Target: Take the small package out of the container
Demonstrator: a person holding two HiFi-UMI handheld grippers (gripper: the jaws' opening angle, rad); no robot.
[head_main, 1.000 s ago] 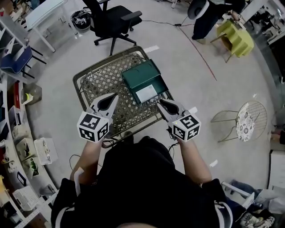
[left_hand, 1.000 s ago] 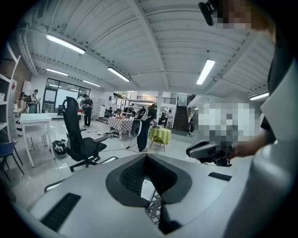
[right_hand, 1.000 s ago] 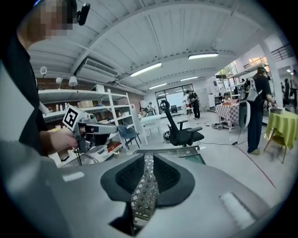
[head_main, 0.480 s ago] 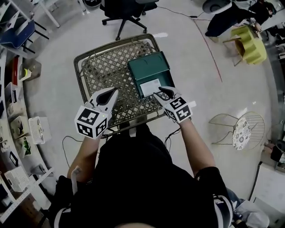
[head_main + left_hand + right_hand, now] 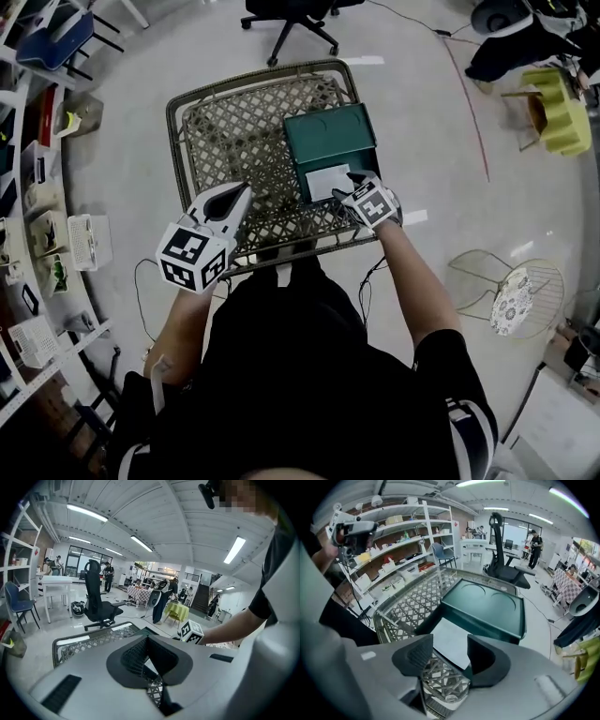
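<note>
A dark green container [image 5: 330, 139] lies open on the lattice metal table [image 5: 239, 141], its lid [image 5: 485, 604] thrown back. A small white package [image 5: 328, 181] lies flat in its near half. My right gripper [image 5: 353, 186] hangs at the container's near edge, pointing at the package [image 5: 452, 641]. Its jaws are opening, and nothing is between them [image 5: 450, 653]. My left gripper [image 5: 234, 192] is shut and empty above the table's front left part. In the left gripper view its pads [image 5: 147, 641] meet over the lattice [image 5: 89, 641].
A black office chair [image 5: 291, 14] stands beyond the table. A wire chair [image 5: 511, 295] is on the right, and a yellow-green seat [image 5: 558, 112] at the far right. Shelves with bins [image 5: 37, 234] line the left side. A cable [image 5: 141, 281] runs on the floor.
My right gripper has moved forward from the table's front edge to the container, and its jaws have spread. The left gripper has kept its place.
</note>
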